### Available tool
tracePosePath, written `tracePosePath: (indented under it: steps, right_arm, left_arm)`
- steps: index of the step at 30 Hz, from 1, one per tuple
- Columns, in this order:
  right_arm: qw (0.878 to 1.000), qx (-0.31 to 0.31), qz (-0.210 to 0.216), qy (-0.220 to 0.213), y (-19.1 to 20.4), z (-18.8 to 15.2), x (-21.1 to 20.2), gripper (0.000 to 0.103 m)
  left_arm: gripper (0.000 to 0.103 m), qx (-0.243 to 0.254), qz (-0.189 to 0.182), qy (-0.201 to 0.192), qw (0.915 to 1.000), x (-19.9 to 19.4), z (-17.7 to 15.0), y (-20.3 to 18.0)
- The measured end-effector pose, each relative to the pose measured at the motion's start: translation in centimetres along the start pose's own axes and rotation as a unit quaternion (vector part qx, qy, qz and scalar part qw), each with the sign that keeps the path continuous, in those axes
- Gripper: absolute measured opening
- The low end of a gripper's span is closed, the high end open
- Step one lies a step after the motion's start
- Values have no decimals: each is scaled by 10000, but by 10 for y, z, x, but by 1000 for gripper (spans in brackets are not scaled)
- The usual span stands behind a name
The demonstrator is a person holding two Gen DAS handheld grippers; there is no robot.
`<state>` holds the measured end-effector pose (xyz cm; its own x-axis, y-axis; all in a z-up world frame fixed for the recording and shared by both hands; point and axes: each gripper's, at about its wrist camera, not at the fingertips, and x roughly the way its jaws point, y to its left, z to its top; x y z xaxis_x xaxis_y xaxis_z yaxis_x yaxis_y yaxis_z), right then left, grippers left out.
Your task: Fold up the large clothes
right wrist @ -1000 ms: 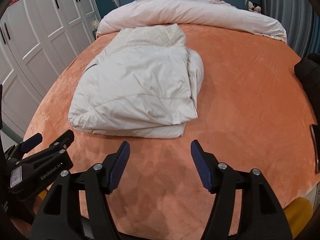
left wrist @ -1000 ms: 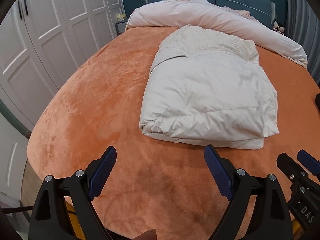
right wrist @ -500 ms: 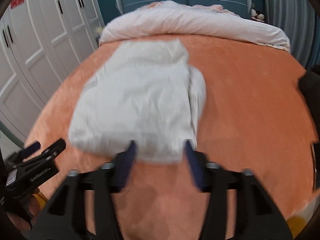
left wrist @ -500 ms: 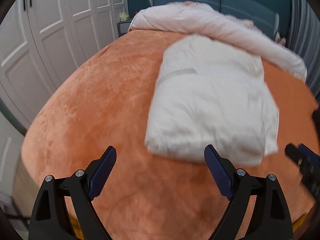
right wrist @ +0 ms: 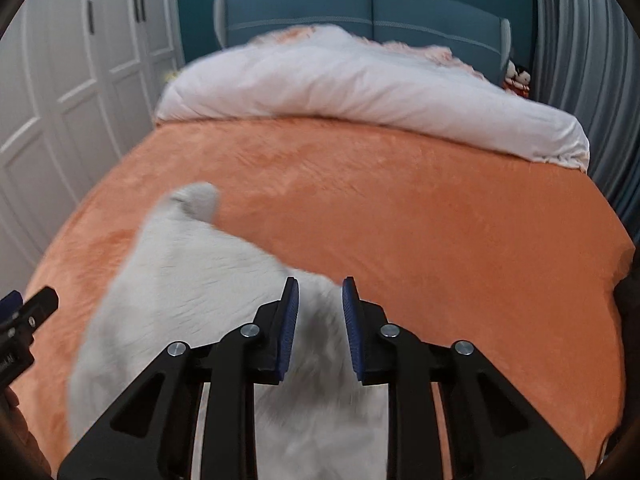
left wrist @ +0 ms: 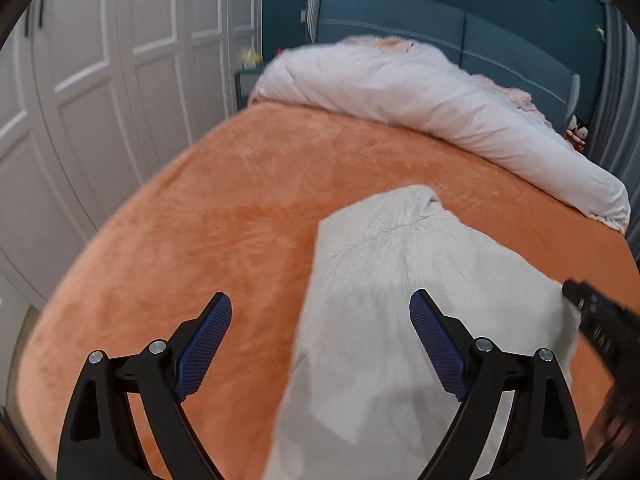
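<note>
A folded white padded garment [left wrist: 392, 280] lies on the orange bed cover [left wrist: 208, 220]; it also shows, blurred, in the right wrist view [right wrist: 192, 280]. My left gripper [left wrist: 320, 336] is open wide over the garment's left edge, with its right pad above the cloth. My right gripper [right wrist: 318, 320] has its jaws narrowed to a small gap over the garment's right edge; white cloth shows between the pads, but the blur hides whether they pinch it. The right gripper also shows in the left wrist view [left wrist: 596, 324] at the garment's right side.
A rolled white duvet [left wrist: 420, 104] lies across the head of the bed before a blue headboard [left wrist: 440, 28]. White wardrobe doors [left wrist: 100, 80] stand close on the left. A dark object [right wrist: 628, 300] sits at the bed's right edge.
Both grippers moved forward over the garment, which now fills the lower part of each view. The right jaws went from wide open to nearly closed. The left jaws stayed open.
</note>
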<state>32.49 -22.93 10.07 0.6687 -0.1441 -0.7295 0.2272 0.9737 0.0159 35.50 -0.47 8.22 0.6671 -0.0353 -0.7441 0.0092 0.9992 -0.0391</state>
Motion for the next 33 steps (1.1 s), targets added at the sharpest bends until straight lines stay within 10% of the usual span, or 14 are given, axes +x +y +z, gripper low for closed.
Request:
tracePosePath:
  steps: [4, 7, 17, 25, 29, 33]
  right_arm:
    - [9984, 252, 38, 500, -19, -27, 60, 19]
    - [9973, 508, 312, 438, -28, -48, 78, 18]
    - [9973, 411, 225, 560, -22, -58, 90, 17]
    - [9963, -25, 819, 262, -26, -87, -73, 29]
    - [9868, 177, 998, 1266, -21, -171, -67, 28]
    - [9899, -257, 581, 1267, -11, -214, -76, 26]
  left_arm:
    - [91, 12, 55, 436, 9990, 68, -18, -7]
    - [92, -449, -310, 437, 9976, 80, -24, 5]
    - [97, -360, 95, 227, 9990, 93, -36, -8]
    - [95, 560, -32, -48, 9984, -34, -60, 5]
    - [95, 913, 36, 679, 9935, -50, -138, 7]
    - [98, 1067, 485, 585, 9914, -54, -182, 19]
